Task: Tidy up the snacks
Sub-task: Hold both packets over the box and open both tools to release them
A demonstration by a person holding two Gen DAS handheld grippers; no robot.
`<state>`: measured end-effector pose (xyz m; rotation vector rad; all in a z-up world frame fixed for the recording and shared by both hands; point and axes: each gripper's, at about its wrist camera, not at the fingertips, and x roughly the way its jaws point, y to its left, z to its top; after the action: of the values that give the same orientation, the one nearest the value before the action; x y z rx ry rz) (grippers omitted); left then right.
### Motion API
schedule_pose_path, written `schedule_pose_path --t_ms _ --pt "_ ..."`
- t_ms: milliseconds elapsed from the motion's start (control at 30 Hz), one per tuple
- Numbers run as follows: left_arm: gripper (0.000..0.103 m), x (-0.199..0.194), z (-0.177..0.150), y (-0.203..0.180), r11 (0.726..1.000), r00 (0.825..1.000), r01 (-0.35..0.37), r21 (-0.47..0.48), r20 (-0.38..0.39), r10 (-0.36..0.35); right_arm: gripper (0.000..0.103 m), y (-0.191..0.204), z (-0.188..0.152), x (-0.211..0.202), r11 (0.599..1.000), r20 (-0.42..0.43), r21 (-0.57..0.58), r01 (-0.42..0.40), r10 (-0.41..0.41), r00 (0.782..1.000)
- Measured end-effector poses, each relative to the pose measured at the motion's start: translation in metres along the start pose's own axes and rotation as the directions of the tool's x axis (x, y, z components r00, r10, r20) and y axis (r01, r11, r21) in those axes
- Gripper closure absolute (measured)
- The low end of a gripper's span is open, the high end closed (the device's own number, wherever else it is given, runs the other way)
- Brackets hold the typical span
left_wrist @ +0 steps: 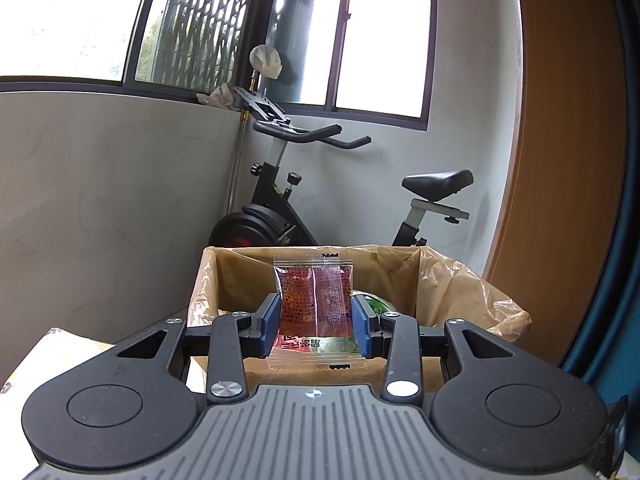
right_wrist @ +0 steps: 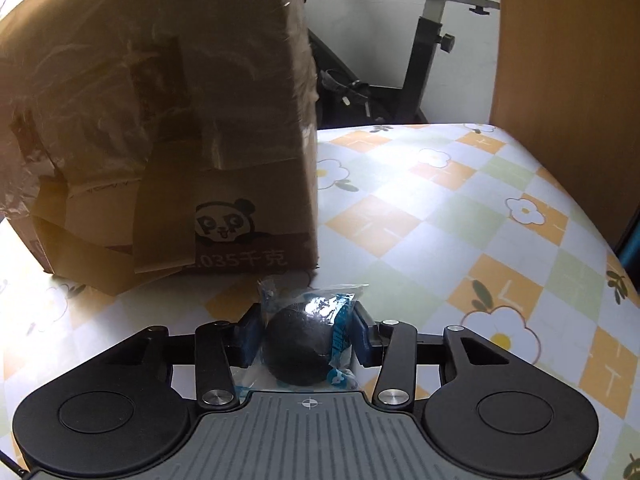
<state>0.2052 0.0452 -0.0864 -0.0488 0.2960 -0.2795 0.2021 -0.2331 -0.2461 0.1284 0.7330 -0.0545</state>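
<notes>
red packet [left_wrist: 314, 300] clamped in left tool [left_wrist: 316, 320]; box [left_wrist: 208, 280] behind

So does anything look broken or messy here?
Yes, the cardboard box. Its side is scruffy, with torn tape and loose strips peeling near the bottom. The red snack packet in the left gripper and the round dark snack in the right gripper look fine.

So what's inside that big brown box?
The cardboard box has a crinkly plastic liner and something green inside. The red snack packet in the left gripper hides the rest.
</notes>
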Motion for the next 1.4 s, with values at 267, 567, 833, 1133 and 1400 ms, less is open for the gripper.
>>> schedule_pose_path --t_ms 267,567,833,1133,1400 --pt "0.063 0.001 0.001 -0.003 1.0 1.0 0.002 0.0 0.003 -0.002 0.062 -0.031 0.042 -0.084 0.998 0.315 0.066 -0.006 -0.015 0.949" --pt "0.063 0.009 0.003 -0.008 1.0 1.0 0.017 0.021 0.002 -0.017 0.062 -0.015 0.129 -0.144 0.989 0.575 -0.121 -0.084 0.139 0.806" --pt "0.063 0.033 0.012 -0.006 1.0 0.999 0.008 0.011 -0.034 -0.008 0.062 0.05 0.17 -0.109 0.937 0.479 -0.327 -0.119 0.274 0.834" --pt "0.063 0.051 0.014 -0.002 1.0 0.997 -0.001 0.025 -0.071 0.003 0.062 0.071 0.16 -0.069 0.939 0.366 -0.325 -0.114 0.236 0.9" --pt "0.063 0.059 0.006 0.001 1.0 0.993 -0.012 -0.004 -0.114 0.011 0.062 0.057 0.155 -0.058 0.953 0.337 -0.28 -0.112 0.207 0.918"
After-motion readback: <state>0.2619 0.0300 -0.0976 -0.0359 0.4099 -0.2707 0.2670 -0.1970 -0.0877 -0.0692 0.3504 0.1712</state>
